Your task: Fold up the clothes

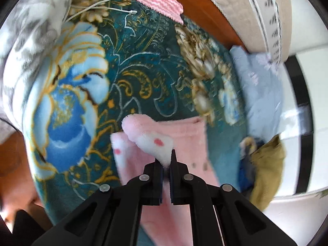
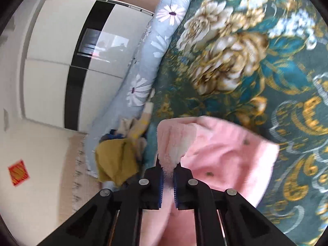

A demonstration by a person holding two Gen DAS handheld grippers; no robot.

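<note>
A: We have the fluffy pink fleece garment [image 1: 180,131] pinched in both tools. Our left gripper [image 1: 165,160] is clamped on a spotted white-lined corner, and our right gripper [image 2: 168,167] is clamped on a plush pink edge.

B: Where does the rest lie?

A: Ahead of and below our fingers, draped on the teal floral plush blanket [image 1: 143,61]. Each tool holds its own corner, so neither is nearer. The pile is thick and soft; the edge between us sags. The long axis we cannot tell.
</note>
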